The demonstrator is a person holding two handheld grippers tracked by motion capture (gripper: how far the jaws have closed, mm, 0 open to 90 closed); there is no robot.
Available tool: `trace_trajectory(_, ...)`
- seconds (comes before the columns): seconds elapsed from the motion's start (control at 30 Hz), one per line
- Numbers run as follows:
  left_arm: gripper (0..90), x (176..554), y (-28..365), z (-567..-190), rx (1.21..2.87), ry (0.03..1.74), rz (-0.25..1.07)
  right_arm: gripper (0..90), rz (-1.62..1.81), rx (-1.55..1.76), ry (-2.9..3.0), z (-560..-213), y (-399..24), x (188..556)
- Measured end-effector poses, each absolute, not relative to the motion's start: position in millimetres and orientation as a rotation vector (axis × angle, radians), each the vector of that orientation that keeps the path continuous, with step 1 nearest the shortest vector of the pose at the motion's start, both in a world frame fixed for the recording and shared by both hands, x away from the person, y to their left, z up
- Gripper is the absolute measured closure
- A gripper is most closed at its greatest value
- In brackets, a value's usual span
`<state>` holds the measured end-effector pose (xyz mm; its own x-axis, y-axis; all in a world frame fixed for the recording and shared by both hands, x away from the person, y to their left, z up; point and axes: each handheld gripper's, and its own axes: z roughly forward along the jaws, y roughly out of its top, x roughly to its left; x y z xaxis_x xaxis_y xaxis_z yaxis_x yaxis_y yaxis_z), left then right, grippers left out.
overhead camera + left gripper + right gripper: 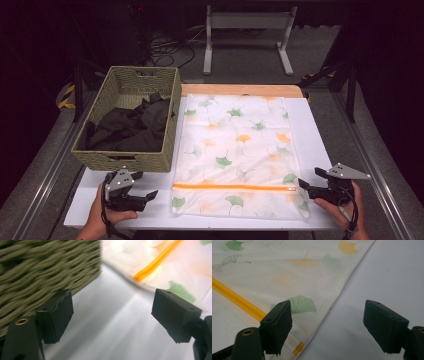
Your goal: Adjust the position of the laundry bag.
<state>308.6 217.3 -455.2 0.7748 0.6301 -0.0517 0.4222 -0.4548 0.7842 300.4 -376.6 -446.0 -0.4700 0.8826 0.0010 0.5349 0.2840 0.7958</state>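
A white mesh laundry bag (237, 150) printed with green and orange ginkgo leaves lies flat on the white table (312, 135). An orange zipper (235, 187) runs across its near end. A woven basket (157, 122) at the left holds dark clothes (132, 125). My left gripper (150, 196) rests open at the near left, just in front of the basket, jaws empty over bare table (110, 325), with the zipper's end (150, 268) ahead. My right gripper (303, 187) is open at the bag's near right corner (312, 315), one jaw over the fabric, one over the table.
A wooden board edge (240, 90) shows behind the bag. Metal rails (370, 160) border the table on both sides. A white stand (247, 30) and cables lie on the floor beyond. Bare table runs along the bag's right side.
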Motion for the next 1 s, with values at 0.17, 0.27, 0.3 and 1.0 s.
trace_trajectory(0.17,23.6,313,191,-458,2.182,0.733,0.267,34.4,1.033,1.257,2.150,-446,-370,303)
trace_trajectory(0.27,25.7,317,177,-462,2.221,0.708,0.254,36.8,1.004,1.268,2.163,-447,-366,306)
trace_trajectory(0.3,26.2,318,174,-462,2.227,0.700,0.251,36.4,1.001,1.274,2.164,-447,-365,307)
trace_trajectory(1.0,83.6,323,166,-460,2.308,0.663,0.175,73.3,0.919,1.279,2.276,-448,-344,313)
